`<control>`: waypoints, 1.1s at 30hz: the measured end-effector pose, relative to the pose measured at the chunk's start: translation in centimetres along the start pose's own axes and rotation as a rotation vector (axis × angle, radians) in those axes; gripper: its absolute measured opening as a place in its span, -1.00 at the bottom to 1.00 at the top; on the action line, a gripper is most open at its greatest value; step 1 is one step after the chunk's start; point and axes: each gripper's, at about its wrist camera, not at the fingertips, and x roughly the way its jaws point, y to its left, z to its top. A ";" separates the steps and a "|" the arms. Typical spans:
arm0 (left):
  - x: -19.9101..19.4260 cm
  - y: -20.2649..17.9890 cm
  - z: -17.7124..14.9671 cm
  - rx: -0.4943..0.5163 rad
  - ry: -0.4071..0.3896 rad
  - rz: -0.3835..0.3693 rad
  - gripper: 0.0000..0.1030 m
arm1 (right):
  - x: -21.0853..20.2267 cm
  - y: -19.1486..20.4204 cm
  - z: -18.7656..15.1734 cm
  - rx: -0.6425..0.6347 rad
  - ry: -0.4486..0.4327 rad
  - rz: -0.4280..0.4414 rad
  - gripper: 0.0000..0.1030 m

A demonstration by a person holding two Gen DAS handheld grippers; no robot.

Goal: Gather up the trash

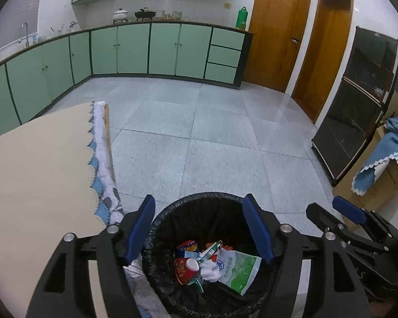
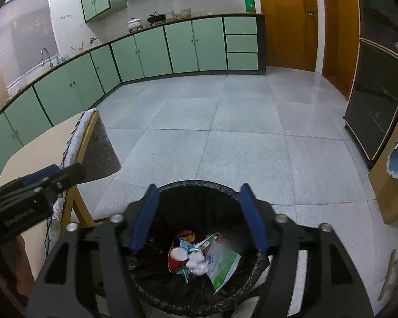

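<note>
Blue-padded, your left gripper point(image 1: 200, 228) and right gripper point(image 2: 199, 217) hang wide apart and empty above the black-lined bin point(image 1: 212, 198), where wrappers point(image 1: 215, 265) lie dropped; beyond, the bare floor point(image 1: 199, 132) suggests little remains.

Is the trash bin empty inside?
No, the trash bin with its black liner already holds rubbish, such as a green and white packet and crumpled white tissue.

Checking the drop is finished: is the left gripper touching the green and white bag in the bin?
Apart. The left wrist view shows the left gripper open and empty above the bin, with the green and white bag lying down inside.
</note>
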 end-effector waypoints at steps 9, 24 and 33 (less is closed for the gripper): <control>-5.1 1.4 0.8 0.006 -0.082 0.028 0.63 | -3.7 1.1 0.4 -0.011 -0.044 0.022 0.87; -13.9 3.1 -0.4 0.026 -0.165 0.084 0.87 | -11.4 4.4 0.9 -0.055 -0.078 0.137 0.90; -17.8 4.3 -2.7 0.019 -0.178 0.123 0.87 | -15.2 6.4 0.8 -0.088 -0.108 0.176 0.90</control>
